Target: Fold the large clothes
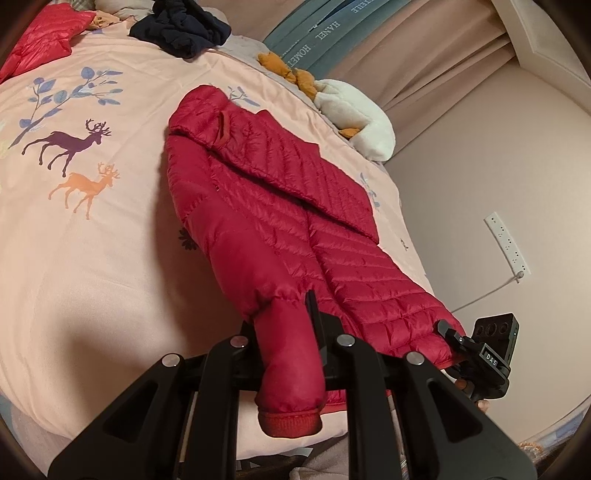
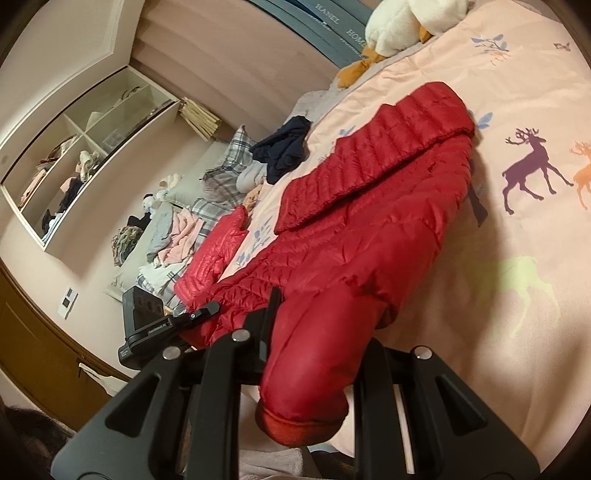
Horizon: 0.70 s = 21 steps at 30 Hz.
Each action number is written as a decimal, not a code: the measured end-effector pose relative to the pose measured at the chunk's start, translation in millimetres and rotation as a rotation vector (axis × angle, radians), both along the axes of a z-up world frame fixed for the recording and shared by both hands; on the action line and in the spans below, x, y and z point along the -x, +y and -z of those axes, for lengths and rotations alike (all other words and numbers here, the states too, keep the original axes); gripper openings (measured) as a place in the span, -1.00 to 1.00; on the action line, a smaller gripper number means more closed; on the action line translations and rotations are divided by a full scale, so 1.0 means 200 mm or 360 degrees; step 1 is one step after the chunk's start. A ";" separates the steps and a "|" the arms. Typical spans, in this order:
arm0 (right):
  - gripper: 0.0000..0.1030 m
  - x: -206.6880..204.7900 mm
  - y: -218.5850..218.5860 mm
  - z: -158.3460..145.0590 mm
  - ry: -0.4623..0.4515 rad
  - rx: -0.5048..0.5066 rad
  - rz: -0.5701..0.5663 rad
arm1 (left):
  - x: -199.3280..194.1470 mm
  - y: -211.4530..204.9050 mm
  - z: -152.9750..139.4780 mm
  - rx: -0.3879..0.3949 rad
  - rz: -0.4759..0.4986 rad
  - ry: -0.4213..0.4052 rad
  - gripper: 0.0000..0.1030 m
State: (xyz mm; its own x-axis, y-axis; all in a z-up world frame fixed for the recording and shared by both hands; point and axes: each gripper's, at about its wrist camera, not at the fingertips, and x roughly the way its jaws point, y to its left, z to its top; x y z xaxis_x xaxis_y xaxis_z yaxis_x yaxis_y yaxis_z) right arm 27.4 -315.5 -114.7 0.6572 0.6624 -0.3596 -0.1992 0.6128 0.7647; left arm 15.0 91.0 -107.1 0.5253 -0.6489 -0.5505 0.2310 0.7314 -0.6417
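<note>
Jaws of left gripper (image 1: 284, 354) and right gripper (image 2: 310, 365) each clamp 1 sleeve cuff of red jacket (image 1: 280, 206).

pink deer-print bedspread (image 1: 92, 258); white plush duck (image 1: 354, 114) near headboard; navy clothes (image 1: 181, 29) heaped at far edge; power strip (image 1: 508, 245) on wall; open shelves (image 2: 92, 147) hold clutter.

The left gripper (image 1: 284, 332) is sitting at the bottom centre of its own view, its jaws closing on a red sleeve (image 1: 288, 369) that is running between them. The right gripper (image 2: 314, 332) is doing the same at the bottom centre of its view, clamping the other sleeve (image 2: 310, 380). Each gripper is also showing at the lower edge of the other's view.
</note>
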 end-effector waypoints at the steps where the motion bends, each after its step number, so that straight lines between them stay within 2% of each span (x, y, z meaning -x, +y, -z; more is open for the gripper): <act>1: -0.67 0.00 0.00 -0.01 -0.0009 -0.0003 -0.0006 | 0.00 0.00 -0.01 0.0003 0.0007 -0.0008 -0.72; 21: -0.67 0.08 0.00 -0.16 -0.0209 -0.0054 -0.0103 | -0.03 0.01 -0.16 0.0068 0.0093 -0.0131 -0.72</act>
